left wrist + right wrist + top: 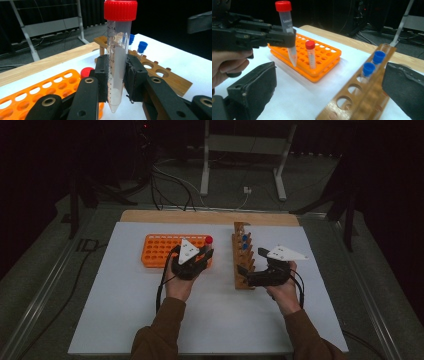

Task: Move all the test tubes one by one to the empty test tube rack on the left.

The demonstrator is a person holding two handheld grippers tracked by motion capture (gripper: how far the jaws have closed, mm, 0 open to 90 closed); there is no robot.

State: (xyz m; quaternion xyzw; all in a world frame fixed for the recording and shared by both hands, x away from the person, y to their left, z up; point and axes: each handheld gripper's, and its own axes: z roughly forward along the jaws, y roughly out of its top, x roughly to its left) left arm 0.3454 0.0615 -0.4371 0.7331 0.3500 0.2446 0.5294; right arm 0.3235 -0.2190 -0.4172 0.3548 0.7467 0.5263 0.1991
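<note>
My left gripper [116,77] is shut on a clear tube with a red cap [117,50] and holds it upright above the near right corner of the orange rack [162,251]. A second red-capped tube [310,53] stands in that rack's corner. My right gripper [329,92] is open wide, with its two pads on either side of the near end of the wooden rack [352,100] and touching nothing. Two blue-capped tubes [373,62] stand in holes farther along the wooden rack. In the high view my right gripper [250,264] sits at that rack's right side.
Both racks lie on a white mat [125,310] over a wooden table [200,216]. Most holes of the orange rack and the near holes of the wooden rack [243,265] are vacant. Behind the table are cables and a metal stand [240,155] on the floor.
</note>
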